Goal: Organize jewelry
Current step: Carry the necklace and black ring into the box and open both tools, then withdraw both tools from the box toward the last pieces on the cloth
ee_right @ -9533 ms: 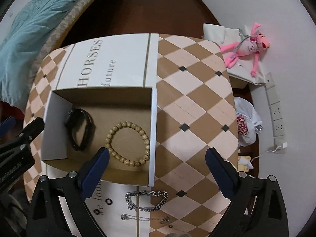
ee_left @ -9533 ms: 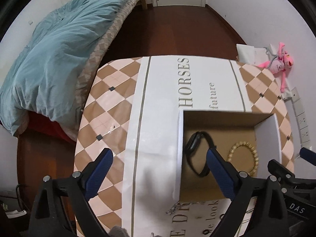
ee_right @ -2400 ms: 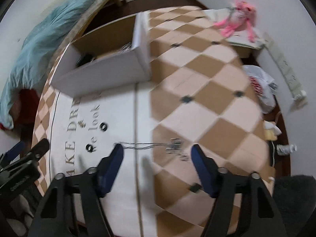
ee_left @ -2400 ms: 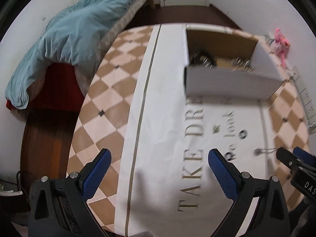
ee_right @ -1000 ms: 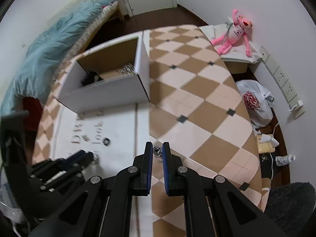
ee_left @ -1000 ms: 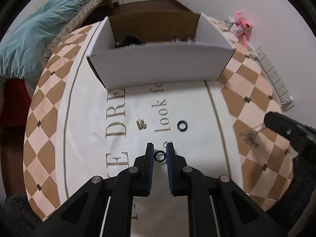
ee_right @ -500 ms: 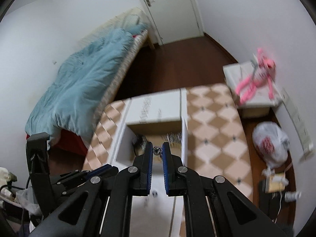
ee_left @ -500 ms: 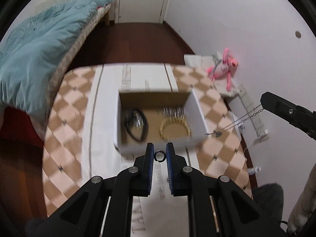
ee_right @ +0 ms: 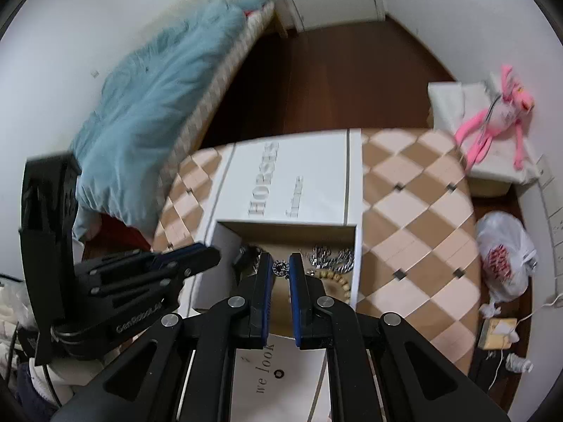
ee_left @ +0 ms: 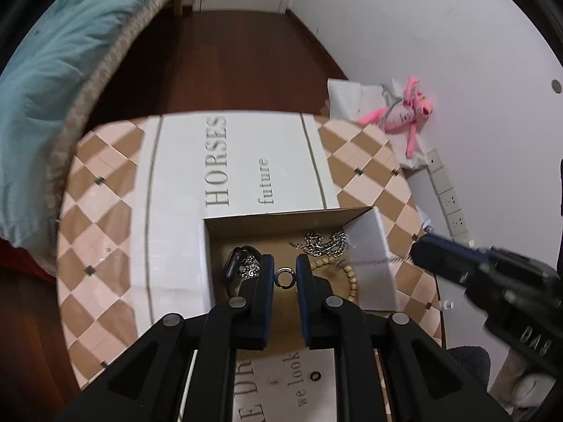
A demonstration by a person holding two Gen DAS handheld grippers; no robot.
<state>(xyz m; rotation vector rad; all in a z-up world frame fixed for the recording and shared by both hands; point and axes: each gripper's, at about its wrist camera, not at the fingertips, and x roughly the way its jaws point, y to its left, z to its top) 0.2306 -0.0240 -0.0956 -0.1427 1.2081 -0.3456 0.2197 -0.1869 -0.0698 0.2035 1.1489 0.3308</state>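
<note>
An open white cardboard box (ee_left: 378,235) stands on the checkered table; it also shows in the right wrist view (ee_right: 357,263). Inside lie a black watch (ee_left: 234,263), a silver chain bracelet (ee_left: 325,242) and a wooden bead bracelet (ee_left: 352,277). My left gripper (ee_left: 285,277) is shut on a small silver ring (ee_left: 284,277) held above the box. My right gripper (ee_right: 280,268) is shut on a thin silver necklace (ee_right: 280,267), also above the box. The necklace's chain (ee_left: 380,260) stretches from the right gripper's tip (ee_left: 425,249) over the box's right wall.
A small black ring (ee_left: 316,375) lies on the white cloth with lettering near the box; it also shows in the right wrist view (ee_right: 279,373). A bed with a blue duvet (ee_left: 52,70) is at the left. A pink plush toy (ee_left: 404,112) lies at the right wall.
Both grippers closed on jewelry lying on the cloth, lifted it high, and have now come down closer over the box. A silver chain bracelet is now in the box.
</note>
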